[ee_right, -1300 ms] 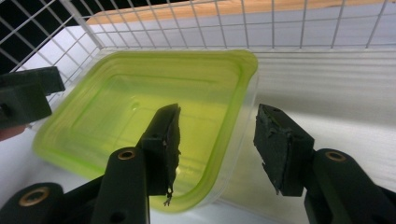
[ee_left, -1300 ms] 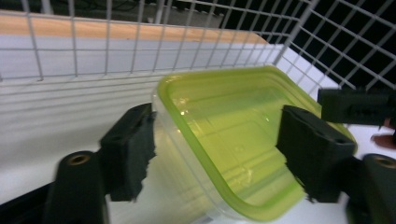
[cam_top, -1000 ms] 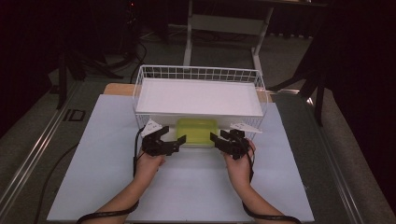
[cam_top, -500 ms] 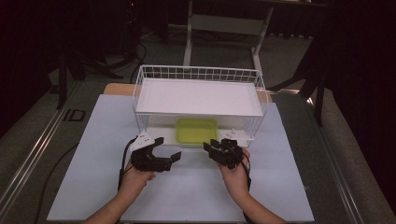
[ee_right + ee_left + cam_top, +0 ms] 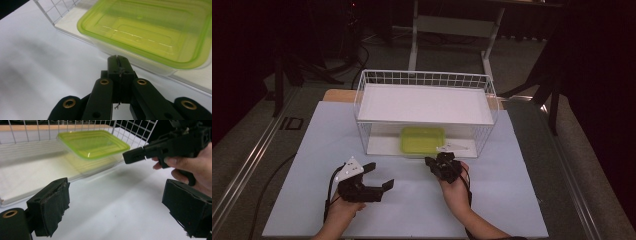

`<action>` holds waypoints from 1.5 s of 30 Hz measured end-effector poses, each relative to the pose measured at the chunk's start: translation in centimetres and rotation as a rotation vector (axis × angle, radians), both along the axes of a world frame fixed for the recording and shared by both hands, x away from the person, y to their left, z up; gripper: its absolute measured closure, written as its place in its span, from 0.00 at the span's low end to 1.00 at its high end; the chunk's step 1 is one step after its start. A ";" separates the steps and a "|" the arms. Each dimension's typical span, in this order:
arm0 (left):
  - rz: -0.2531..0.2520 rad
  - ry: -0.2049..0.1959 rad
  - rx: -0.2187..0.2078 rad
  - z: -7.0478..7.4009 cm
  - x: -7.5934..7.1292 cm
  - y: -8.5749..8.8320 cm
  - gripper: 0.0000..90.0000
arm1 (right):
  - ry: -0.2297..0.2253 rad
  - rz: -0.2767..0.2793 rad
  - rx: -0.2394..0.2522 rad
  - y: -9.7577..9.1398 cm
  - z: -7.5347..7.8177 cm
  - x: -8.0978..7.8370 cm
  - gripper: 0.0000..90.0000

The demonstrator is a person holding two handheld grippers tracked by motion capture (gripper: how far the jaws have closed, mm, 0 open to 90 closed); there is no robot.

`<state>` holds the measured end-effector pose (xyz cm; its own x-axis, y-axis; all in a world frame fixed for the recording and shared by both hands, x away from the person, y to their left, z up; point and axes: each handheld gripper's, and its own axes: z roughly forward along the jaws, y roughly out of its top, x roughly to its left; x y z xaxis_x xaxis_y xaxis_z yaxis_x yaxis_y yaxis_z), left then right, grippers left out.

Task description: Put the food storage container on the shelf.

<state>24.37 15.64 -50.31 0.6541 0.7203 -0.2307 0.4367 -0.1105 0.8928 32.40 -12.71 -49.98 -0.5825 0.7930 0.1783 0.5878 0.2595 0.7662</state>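
A: Box (image 5: 422,139) — clear plastic with a green lid (image 5: 150,32) — sits on the lower shelf of the rack (image 5: 427,105), toward the front, with the white upper shelf over it.

B: How would it handle?

A: Probably light, since nothing is visible through the lid or wall. Thin plastic of that kind likely flexes if squeezed hard, and the lid looks glossy, so pads could slip on it. It does not look fragile.

B: Where would a gripper take hold?

A: The lid's raised rim overhanging the wall seems the best spot. One jaw over the rim and one under it at the near edge would give a lip to catch. A pinch across the whole box looks too wide for either gripper.

B: What are the grippers doing?

A: The left gripper (image 5: 374,177) rests low on the table (image 5: 512,200), near the front and well apart from the rack, jaws spread wide with nothing between them. The right gripper (image 5: 438,162) sits just before the rack's front edge, near the box but not touching it. Its jaws are pressed together and hold nothing.

B: Anything in the way?

A: The upper shelf limits room from above, so an approach from the open front, low and level, looks the easier route. The rack's wire sides close off both ends.
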 end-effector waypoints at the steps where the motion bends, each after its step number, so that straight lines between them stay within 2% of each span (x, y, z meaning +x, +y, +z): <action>1: 0.000 0.001 0.004 -0.2 0.0 0.0 0.09 | -0.001 -0.002 -0.009 0.1 -0.2 0.1 1.00; 3: -0.002 -0.005 -0.005 -0.4 -0.1 0.0 0.09 | 0.006 -0.007 -0.012 0.4 -0.6 0.5 1.00; 6: 0.005 -0.036 -0.008 -0.5 -0.4 0.0 0.09 | 0.011 -0.019 -0.020 0.7 -1.0 1.0 1.00; 13: 0.003 -0.053 -0.015 -0.6 -0.3 -0.2 0.09 | 0.013 -0.038 -0.028 1.2 -1.6 2.2 1.00; 15: 0.005 -0.057 -0.006 -0.6 -0.4 -0.2 0.09 | 0.017 -0.043 -0.022 1.3 -1.7 2.5 1.00; 26: 0.002 -0.043 -0.006 -1.0 -0.2 0.0 0.09 | 0.004 -0.083 -0.024 1.9 -2.1 4.7 1.00; 33: 0.005 -0.040 -0.009 -1.0 -0.1 0.0 0.09 | 0.022 -0.106 -0.004 2.0 -2.6 6.0 1.00; 41: 0.005 -0.039 -0.009 -1.1 -0.1 0.0 0.09 | 0.012 -0.112 -0.004 2.5 -2.5 7.0 1.00; 45: 0.003 -0.039 -0.007 -1.1 -0.2 -0.1 0.09 | 0.029 -0.136 -0.006 2.8 -2.6 7.4 1.00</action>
